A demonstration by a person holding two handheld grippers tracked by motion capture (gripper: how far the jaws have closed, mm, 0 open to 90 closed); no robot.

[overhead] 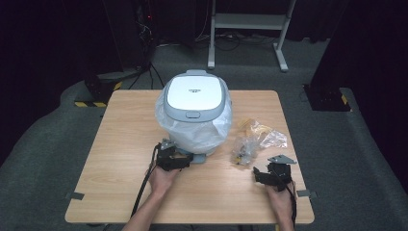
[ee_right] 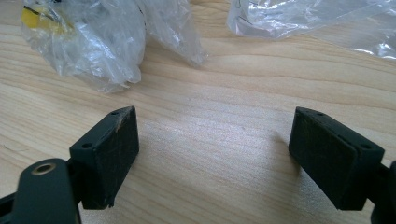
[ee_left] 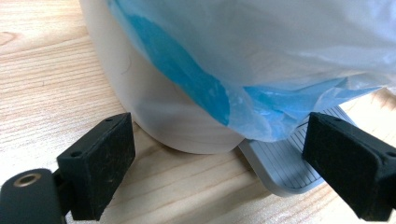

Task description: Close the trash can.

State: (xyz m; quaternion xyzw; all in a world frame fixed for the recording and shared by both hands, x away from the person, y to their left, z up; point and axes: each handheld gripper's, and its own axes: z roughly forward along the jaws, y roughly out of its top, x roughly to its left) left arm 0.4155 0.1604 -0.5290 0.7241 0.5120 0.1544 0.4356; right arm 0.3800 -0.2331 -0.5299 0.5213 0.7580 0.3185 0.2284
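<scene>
White round pedal bin (overhead: pixel 195 108), lid closed, lined with translucent plastic bag (overhead: pixel 211 130). Left gripper (ee_left: pixel 219 163) spread wide at grey ribbed pedal (ee_left: pixel 280 163), holding nothing. Right gripper (ee_right: pixel 215 154) spread, empty, near crumpled clear wrappers (ee_right: pixel 93 42).

Light wood tabletop (overhead: pixel 120 159), square, set on grey carpet floor (overhead: pixel 43 144). Behind it, a white metal stand frame (overhead: pixel 248 21) with two feet on the floor. Black cables (overhead: pixel 144 29) hang at back left beside dark equipment. Black bases with yellow-black hazard tape at left (overhead: pixel 94 96) and right (overhead: pixel 329 98). Small grey tape tabs on the tabletop's front corners (overhead: pixel 76 196).
</scene>
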